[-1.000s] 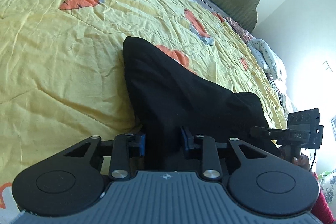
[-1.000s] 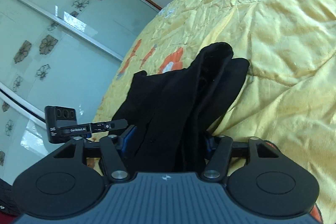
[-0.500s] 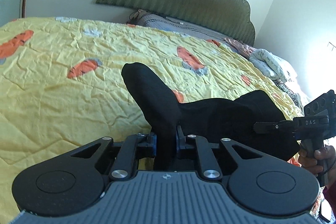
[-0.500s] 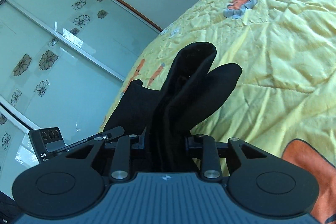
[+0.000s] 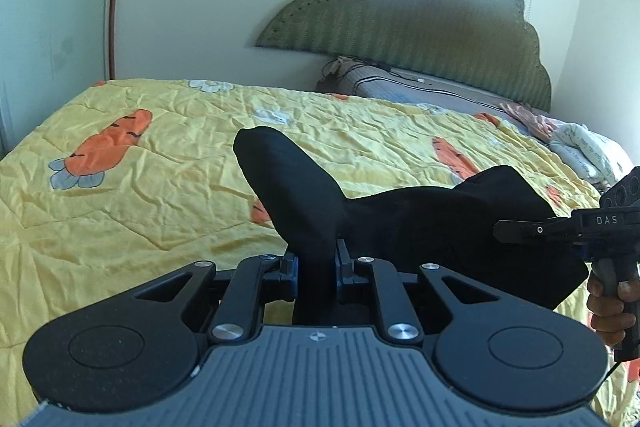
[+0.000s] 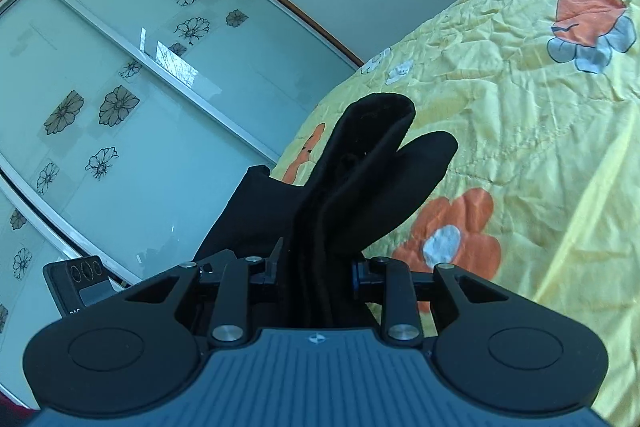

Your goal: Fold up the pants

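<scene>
The black pants [image 5: 400, 223] hang lifted above the yellow bedspread [image 5: 140, 187], held at two ends. My left gripper [image 5: 316, 263] is shut on one bunched end of the pants, which sticks up past the fingers. My right gripper [image 6: 316, 267] is shut on the other end of the pants [image 6: 360, 187], folded in thick layers. The right gripper also shows at the right edge of the left wrist view [image 5: 568, 227], held by a hand. The left gripper's body shows low at the left in the right wrist view [image 6: 84, 279].
A green headboard [image 5: 420, 23] and pillows [image 5: 580, 147] stand at the bed's far end. A glass-door wardrobe with flower prints [image 6: 120, 87] runs along the bed's side. The bedspread [image 6: 540, 127] has orange carrot and flower prints.
Both grippers have closed on the pants and lifted them off the bedspread. Both views have tilted up, so the headboard wall and wardrobe show more.
</scene>
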Demonstrator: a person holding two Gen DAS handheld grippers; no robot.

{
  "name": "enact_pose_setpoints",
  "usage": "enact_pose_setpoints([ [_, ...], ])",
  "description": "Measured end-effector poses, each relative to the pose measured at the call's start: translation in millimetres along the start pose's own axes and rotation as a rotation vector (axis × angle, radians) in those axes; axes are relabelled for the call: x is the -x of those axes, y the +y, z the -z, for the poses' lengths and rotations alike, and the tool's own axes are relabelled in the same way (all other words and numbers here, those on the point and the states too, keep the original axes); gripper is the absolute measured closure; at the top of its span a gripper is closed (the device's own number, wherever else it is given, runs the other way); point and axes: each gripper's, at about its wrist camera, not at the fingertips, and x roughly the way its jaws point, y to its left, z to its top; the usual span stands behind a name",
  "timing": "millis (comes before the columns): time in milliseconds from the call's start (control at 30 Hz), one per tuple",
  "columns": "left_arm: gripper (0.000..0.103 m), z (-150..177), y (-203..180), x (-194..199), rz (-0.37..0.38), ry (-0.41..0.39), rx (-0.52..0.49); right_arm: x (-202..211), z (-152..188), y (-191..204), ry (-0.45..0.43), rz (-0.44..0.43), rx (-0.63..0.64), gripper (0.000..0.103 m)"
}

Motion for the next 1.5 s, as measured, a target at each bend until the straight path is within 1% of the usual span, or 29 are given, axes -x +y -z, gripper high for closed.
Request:
enact_pose_setpoints([
  [100,0.086,-6,13,-11,-0.039,-0.004,0.009,-26,-12,-5,0.011,0.010,0.009,0.075],
  [200,0.086,-9,25,-21,-0.062,0.014,0.036,-46,-19,-12,0.023,0.029,-0.001,0.075],
  [267,0.086,-5,33,-30,-0.066,0.046,0.062,-57,-20,-19,0.032,0.061,-0.020,0.075],
  [333,0.086,1,38,-37,-0.086,0.069,0.074,-62,-18,-26,0.037,0.108,-0.028,0.075],
  [367,0.086,4,42,-40,-0.090,0.079,0.078,-62,-16,-30,0.035,0.139,-0.031,0.072],
  [400,0.086,6,45,-42,-0.088,0.090,0.088,-61,-14,-33,0.036,0.171,-0.038,0.065],
  [467,0.085,10,49,-44,-0.087,0.107,0.114,-54,-9,-41,0.026,0.202,-0.069,0.055],
  [500,0.083,12,51,-43,-0.088,0.112,0.127,-48,-8,-43,0.006,0.199,-0.083,0.055],
  [567,0.064,14,54,-39,-0.104,0.113,0.147,-33,-7,-40,-0.041,0.234,-0.085,0.052],
  [600,0.065,16,56,-36,-0.116,0.111,0.157,-24,-6,-33,-0.079,0.270,-0.059,0.050],
  [633,0.065,17,58,-32,-0.127,0.108,0.168,-15,-5,-23,-0.121,0.314,-0.011,0.050],
  [667,0.063,19,59,-28,-0.132,0.109,0.179,-9,-4,-12,-0.145,0.338,0.043,0.050],
  [700,0.061,22,61,-25,-0.134,0.118,0.193,-5,-1,1,-0.151,0.327,0.104,0.050],
  [767,0.058,27,63,-20,-0.133,0.131,0.226,-4,5,23,-0.129,0.228,0.191,0.050],
  [800,0.057,29,63,-19,-0.140,0.138,0.233,-8,7,31,-0.090,0.167,0.213,0.050],
  [833,0.054,31,61,-20,-0.155,0.148,0.226,-17,10,39,-0.034,0.121,0.232,0.050],
  [867,0.050,33,59,-21,-0.176,0.155,0.213,-25,15,44,0.005,0.118,0.253,0.050],
  [900,0.047,35,58,-23,-0.198,0.157,0.204,-34,19,47,0.038,0.155,0.282,0.049],
  [933,0.044,35,57,-24,-0.216,0.156,0.200,-45,24,48,0.076,0.230,0.315,0.049],
  [967,0.044,35,57,-24,-0.230,0.155,0.198,-55,28,47,0.104,0.312,0.345,0.050],
  [1000,0.045,34,55,-21,-0.244,0.156,0.200,-59,32,47,0.105,0.369,0.368,0.050],
  [1067,0.052,31,48,-8,-0.263,0.128,0.190,-56,37,54,0.073,0.385,0.379,0.049],
  [1133,0.052,29,40,7,-0.279,0.099,0.186,-49,44,68,0.034,0.356,0.412,0.048],
  [1200,0.051,32,33,19,-0.235,0.089,0.214,-48,52,78,0.015,0.350,0.459,0.047],
  [1267,0.051,38,25,23,-0.192,0.102,0.243,-55,58,80,0.034,0.401,0.488,0.047],
  [1333,0.052,45,16,19,-0.163,0.131,0.243,-64,61,73,0.062,0.460,0.476,0.047],
  [1367,0.052,49,12,15,-0.164,0.143,0.235,-67,62,70,0.068,0.469,0.468,0.047],
  [1400,0.052,52,8,11,-0.185,0.155,0.220,-67,64,70,0.061,0.474,0.475,0.047],
  [1500,0.053,56,1,9,-0.222,0.151,0.190,-67,76,90,0.019,0.529,0.575,0.047],
])
